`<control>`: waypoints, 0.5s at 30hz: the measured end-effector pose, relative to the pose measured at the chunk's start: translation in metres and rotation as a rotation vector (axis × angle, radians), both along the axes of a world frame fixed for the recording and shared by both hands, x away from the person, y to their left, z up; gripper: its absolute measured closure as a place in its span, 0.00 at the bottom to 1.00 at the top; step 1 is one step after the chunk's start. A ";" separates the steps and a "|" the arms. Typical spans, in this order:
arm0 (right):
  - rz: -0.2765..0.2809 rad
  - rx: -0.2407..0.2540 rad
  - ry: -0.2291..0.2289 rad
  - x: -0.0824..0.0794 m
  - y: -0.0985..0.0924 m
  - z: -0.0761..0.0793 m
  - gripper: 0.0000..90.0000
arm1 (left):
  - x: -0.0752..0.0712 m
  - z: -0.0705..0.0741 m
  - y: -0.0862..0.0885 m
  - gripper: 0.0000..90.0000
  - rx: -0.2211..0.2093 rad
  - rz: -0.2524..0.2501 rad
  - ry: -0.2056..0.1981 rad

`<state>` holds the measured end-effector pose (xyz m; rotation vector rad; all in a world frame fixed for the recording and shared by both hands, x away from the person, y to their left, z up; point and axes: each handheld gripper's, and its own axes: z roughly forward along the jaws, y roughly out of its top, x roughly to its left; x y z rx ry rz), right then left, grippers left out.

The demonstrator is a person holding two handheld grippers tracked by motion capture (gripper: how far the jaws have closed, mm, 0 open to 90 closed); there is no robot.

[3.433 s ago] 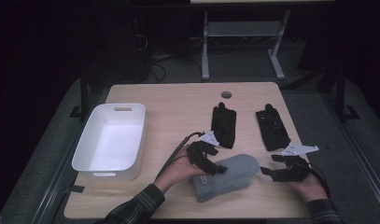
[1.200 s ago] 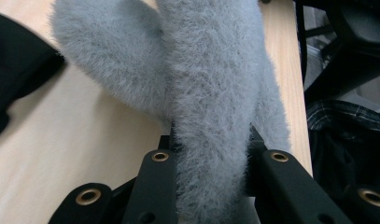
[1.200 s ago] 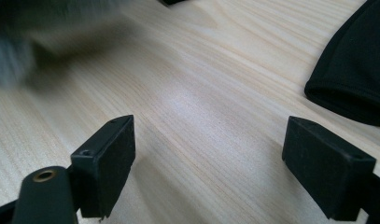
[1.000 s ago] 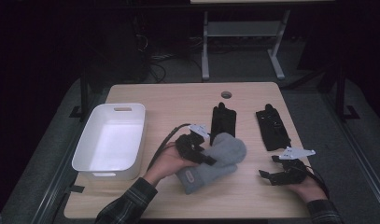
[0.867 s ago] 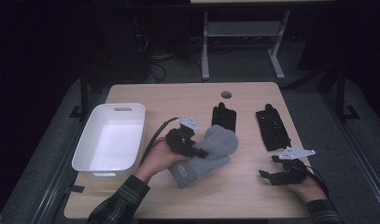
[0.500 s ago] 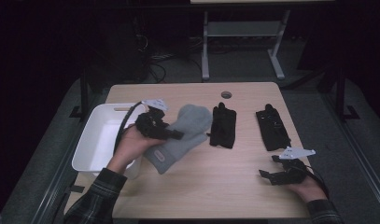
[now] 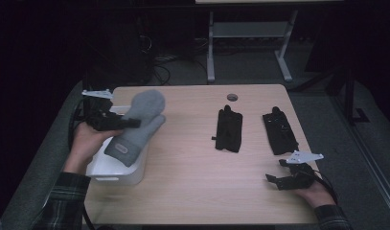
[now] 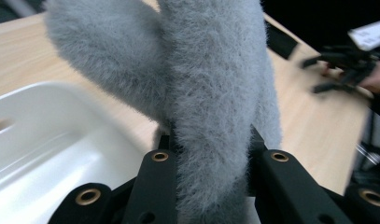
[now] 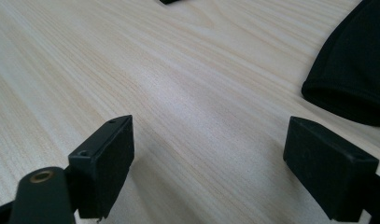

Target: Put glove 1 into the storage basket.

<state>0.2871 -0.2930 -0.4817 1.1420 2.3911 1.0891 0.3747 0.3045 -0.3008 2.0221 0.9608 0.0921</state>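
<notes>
The left gripper (image 7: 128, 123) is clamped on a grey fleece mitten (image 7: 137, 125), which is pinched between its two jaws around mid-length; in the left gripper view the pile bulges out past both jaws, with the thumb lobe and finger end rising ahead of them and the cuff end hanging below. The mitten is off the table, over the near right edge of the white bin (image 7: 117, 167), which sits below and to the left of the jaws. The right gripper (image 7: 289, 178) rests low over bare table (image 7: 192, 163) with its jaws spread wide and nothing between them; a black glove (image 9: 353, 70) lies just beyond its right jaw, and a second black glove (image 7: 229, 129) lies farther off. Risks, as judged: the grip is on soft, compressible pile, so the mitten could creep out under its own hanging weight. If let go here, the cuff end could land on the bin rim and leave the mitten draped half outside. The trailing cable may also snag the bin wall.
</notes>
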 end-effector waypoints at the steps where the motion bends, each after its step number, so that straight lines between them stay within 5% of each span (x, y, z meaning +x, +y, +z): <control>1: -0.002 0.001 0.000 0.000 0.000 0.000 0.18 | 0.000 -0.002 0.008 0.82 0.002 0.015 0.004; 7: -0.005 -0.001 0.001 0.000 0.000 0.000 0.18 | 0.006 -0.027 0.040 0.82 -0.002 0.081 0.074; 15: -0.011 0.000 0.000 0.000 0.001 0.000 0.18 | 0.023 -0.075 0.053 0.82 0.037 0.140 0.178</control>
